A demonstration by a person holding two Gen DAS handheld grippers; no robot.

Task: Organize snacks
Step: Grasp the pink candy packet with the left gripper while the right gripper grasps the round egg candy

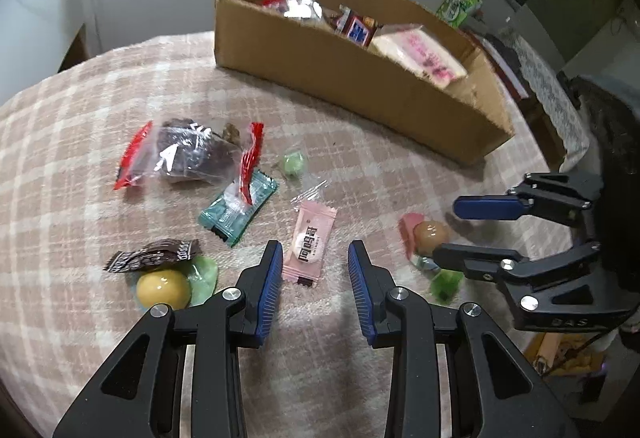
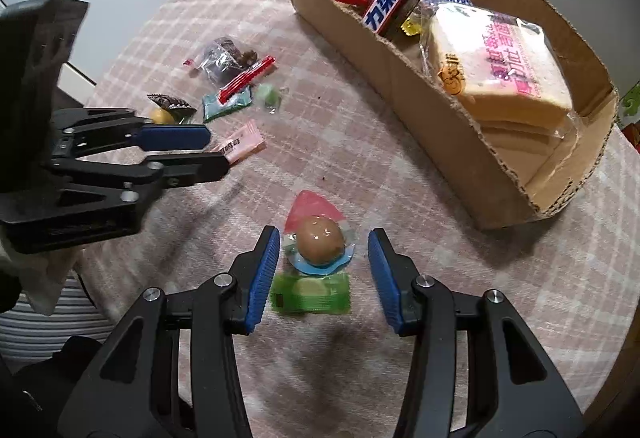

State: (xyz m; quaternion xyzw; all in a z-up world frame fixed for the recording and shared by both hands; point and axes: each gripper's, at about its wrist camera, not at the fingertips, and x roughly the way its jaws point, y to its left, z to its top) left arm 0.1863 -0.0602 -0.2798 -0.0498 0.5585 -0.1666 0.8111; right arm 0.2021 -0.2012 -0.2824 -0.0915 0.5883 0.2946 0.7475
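Loose snacks lie on a pink checked tablecloth point(image 1: 80, 126). My left gripper point(image 1: 314, 258) is open, its fingers either side of a pink candy wrapper point(image 1: 309, 244), just above it. My right gripper point(image 2: 323, 250) is open around a brown packaged egg point(image 2: 321, 236), with a green sachet point(image 2: 310, 294) just below it. The right gripper also shows in the left wrist view point(image 1: 448, 228), the left gripper in the right wrist view point(image 2: 216, 150). A cardboard box point(image 1: 360, 78) at the back holds a bread pack point(image 2: 500, 66) and a chocolate bar point(image 2: 384, 8).
Left of the pink wrapper lie a clear bag of dark snacks point(image 1: 188, 154), a teal sachet point(image 1: 236, 212), a small green candy point(image 1: 294, 164), a brown wrapper point(image 1: 154, 256) and a yellow packaged egg point(image 1: 162, 290). The table edge curves at the right.
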